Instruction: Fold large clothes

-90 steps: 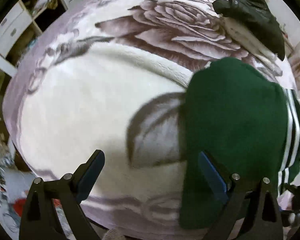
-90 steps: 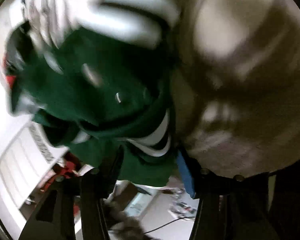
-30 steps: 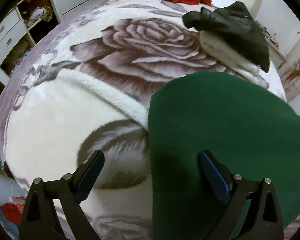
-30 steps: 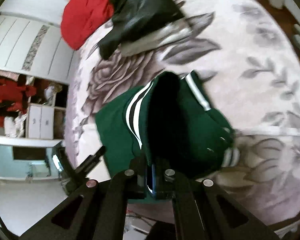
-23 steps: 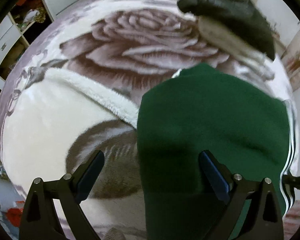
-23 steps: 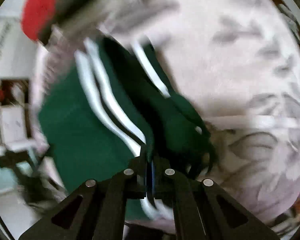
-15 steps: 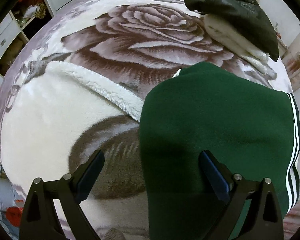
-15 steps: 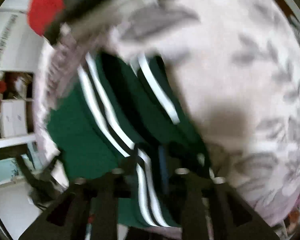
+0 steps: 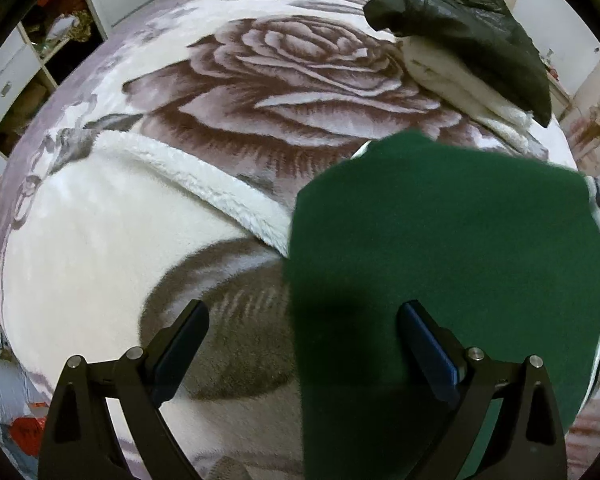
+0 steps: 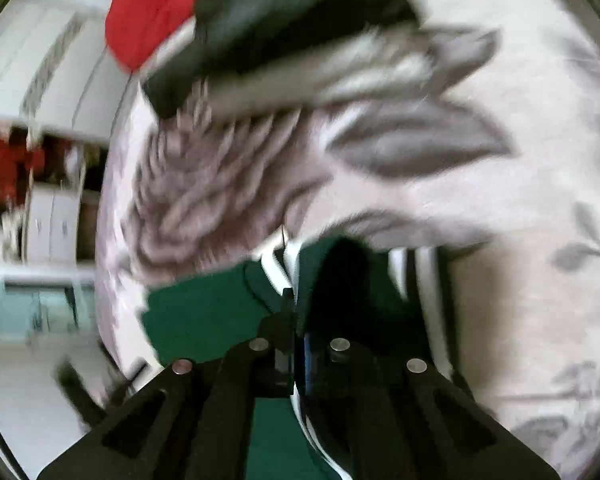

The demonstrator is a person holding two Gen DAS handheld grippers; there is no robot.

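Risk: right tool [image 10: 294,332], pinched shut on green garment's [image 9: 452,248] striped edge, losing thin fabric mid-fold; left tool [image 9: 302,344] hanging wide, empty, pinning nothing, so garment sliding on blanket [image 9: 100,240].

My claw [image 10: 296,344] is pinched tight on a white-striped edge of the green garment [image 10: 204,312], which lies on the rose blanket [image 10: 480,216]. Farther off, blurred, a black garment [image 10: 292,12] lies over something pale, with a red cloth [image 10: 152,4] beside it.
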